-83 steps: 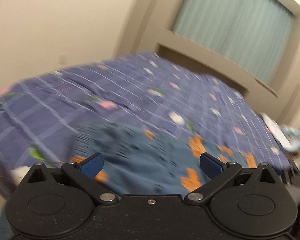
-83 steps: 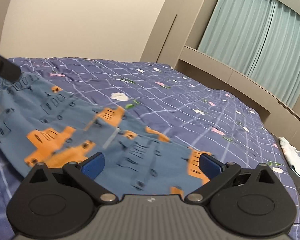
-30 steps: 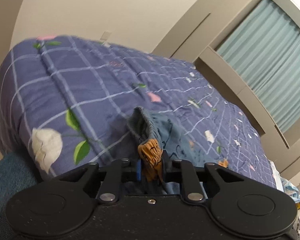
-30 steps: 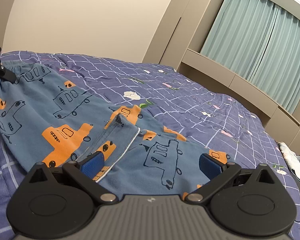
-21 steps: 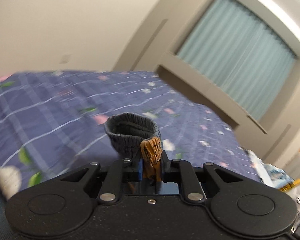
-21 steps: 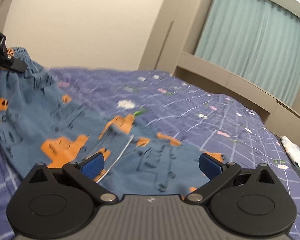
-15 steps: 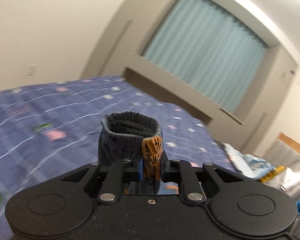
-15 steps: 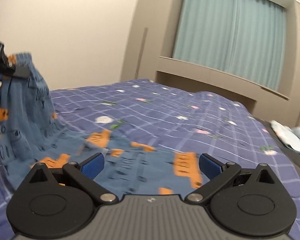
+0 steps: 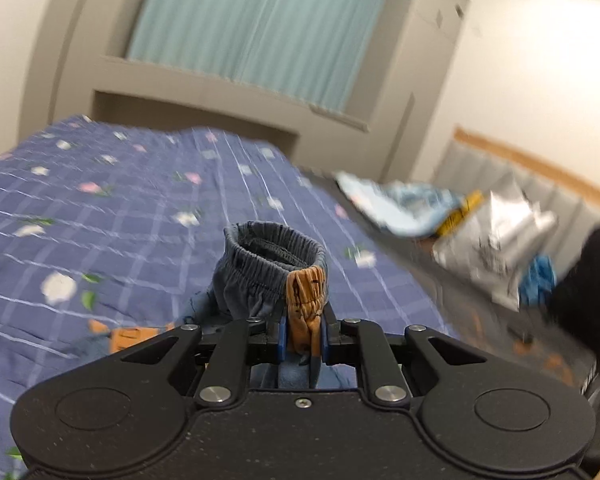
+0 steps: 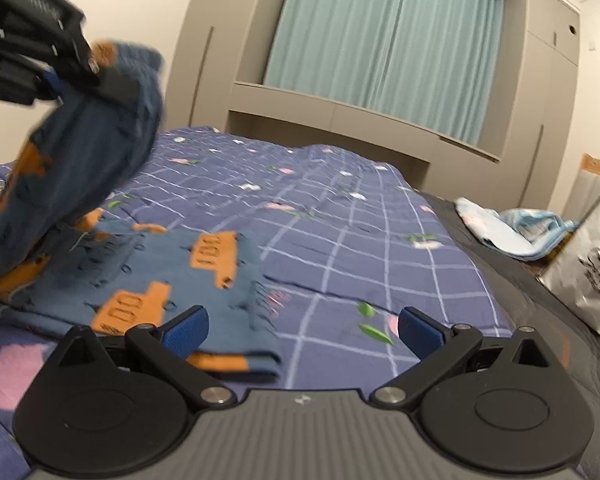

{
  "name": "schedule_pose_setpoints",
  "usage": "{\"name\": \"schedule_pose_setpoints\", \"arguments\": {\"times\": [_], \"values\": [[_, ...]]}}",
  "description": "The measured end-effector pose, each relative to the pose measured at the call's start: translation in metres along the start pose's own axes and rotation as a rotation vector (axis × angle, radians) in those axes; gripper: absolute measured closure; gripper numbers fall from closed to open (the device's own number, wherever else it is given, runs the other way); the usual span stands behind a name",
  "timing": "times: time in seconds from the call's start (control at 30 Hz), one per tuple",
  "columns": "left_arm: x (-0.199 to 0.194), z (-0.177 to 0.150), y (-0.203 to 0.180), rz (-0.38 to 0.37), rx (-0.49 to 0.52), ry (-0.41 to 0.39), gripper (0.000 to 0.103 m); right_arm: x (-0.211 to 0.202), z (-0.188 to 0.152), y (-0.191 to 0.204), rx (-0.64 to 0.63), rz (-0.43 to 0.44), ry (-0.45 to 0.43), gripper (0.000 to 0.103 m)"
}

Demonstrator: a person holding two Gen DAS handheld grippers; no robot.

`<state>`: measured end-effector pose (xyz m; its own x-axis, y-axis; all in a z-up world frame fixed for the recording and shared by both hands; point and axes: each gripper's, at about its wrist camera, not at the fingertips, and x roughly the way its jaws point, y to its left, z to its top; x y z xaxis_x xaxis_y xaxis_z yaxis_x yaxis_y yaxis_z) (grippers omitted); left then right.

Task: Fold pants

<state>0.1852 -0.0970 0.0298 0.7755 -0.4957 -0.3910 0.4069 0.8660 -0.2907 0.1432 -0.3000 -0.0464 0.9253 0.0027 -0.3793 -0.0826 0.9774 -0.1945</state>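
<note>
Your left fingers (image 9: pixel 284 330) stay clenched on the blue vehicle-print pants' (image 10: pixel 148 280) elastic waistband (image 9: pixel 274 256) – now lifted off the purple checked bedspread (image 10: pixel 340 220) (legs still lying there); right fingers (image 10: pixel 186 326) splayed, empty – fold under way.

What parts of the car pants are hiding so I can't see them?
- Left wrist view: most of the pants sit behind the left gripper; only the bunched waistband shows.
- Right wrist view: the pants' lifted part is blurred; the right gripper covers their near edge.
</note>
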Motion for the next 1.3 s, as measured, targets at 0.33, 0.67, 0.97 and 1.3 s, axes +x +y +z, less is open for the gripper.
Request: {"name": "schedule_pose_setpoints", "arguments": {"times": [0.33,0.67,0.97,1.3], "values": [[0.053,-0.022,0.007,-0.044,-0.029,0.157,0.077,0.002,-0.009,-0.009,0.052,-0.009,0.025,0.000],[0.023,-0.021,0.014,-0.116,-0.114,0.104,0.026,0.008,-0.013,-0.008,0.064,-0.013,0.059,0.000],[-0.011,-0.029,0.060,0.194,-0.167,0.032,0.002,0.011,-0.014,-0.006,0.066,-0.013,0.076,0.000],[-0.025,-0.065,0.121,0.371,-0.341,0.110,0.001,0.010,-0.013,-0.002,0.055,-0.035,0.073,0.000]]}}
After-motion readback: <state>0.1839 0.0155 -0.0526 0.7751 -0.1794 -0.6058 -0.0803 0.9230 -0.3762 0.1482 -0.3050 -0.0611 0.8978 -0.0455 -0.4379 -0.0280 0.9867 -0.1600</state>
